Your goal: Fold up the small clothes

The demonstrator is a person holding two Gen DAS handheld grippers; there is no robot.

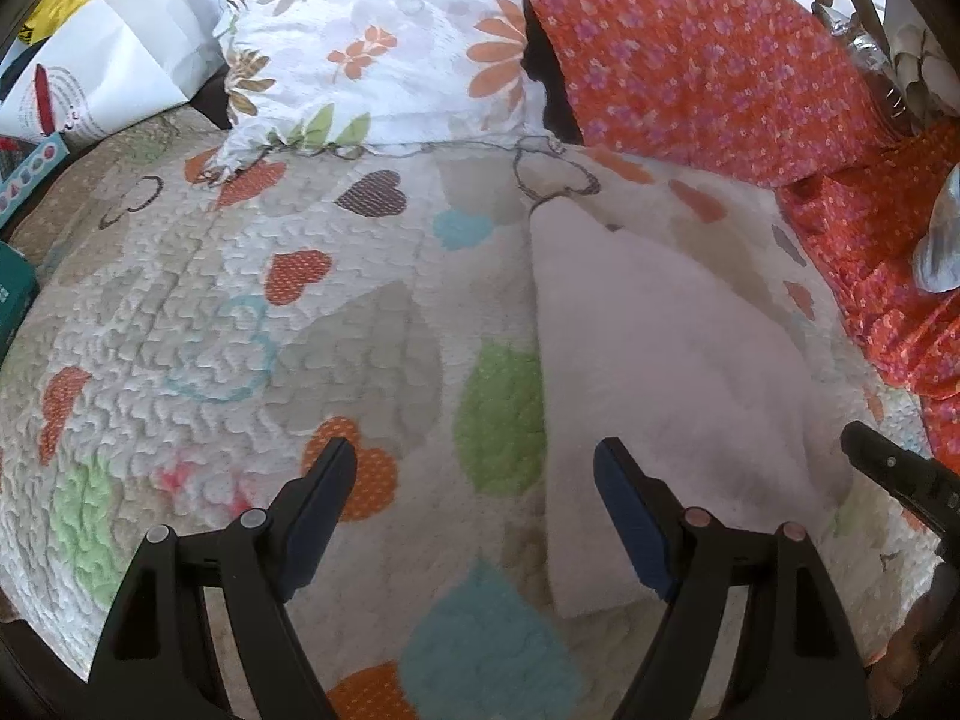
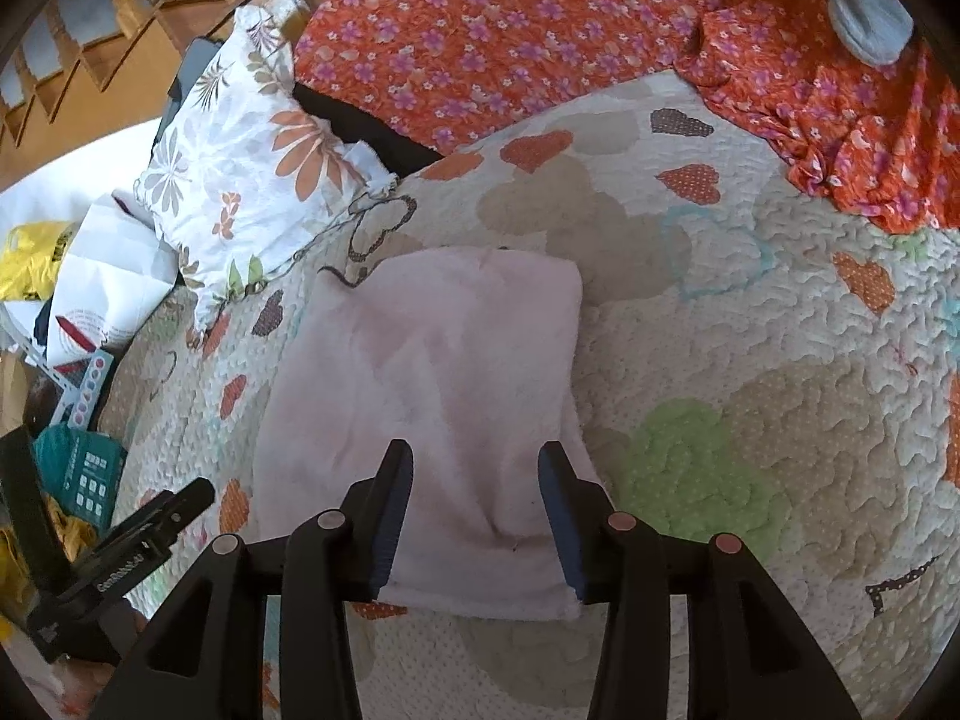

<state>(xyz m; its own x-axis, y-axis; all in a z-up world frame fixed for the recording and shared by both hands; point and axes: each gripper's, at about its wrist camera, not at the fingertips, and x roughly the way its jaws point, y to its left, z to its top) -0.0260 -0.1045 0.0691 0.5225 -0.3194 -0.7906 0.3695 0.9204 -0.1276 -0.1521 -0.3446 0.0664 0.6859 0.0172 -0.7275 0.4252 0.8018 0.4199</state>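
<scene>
Both the left gripper (image 1: 474,474) and right gripper (image 2: 474,474) are held open, empty. The pale cloth (image 2: 432,396) lies flat on the quilt (image 2: 750,360); its near edge is seen whole only by the right wrist.

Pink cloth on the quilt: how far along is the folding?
Done: the pink cloth lies flat as a neat rectangle on the quilt, apparently folded already. In hand: nothing; the left gripper and right gripper are open above it. Left: perhaps another fold.

Bed under my view has a heart-print quilt (image 2: 750,324); on it lie a folded pale pink cloth (image 2: 432,372), floral white pillow (image 2: 252,180), orange flowered sheet (image 2: 510,18).
</scene>
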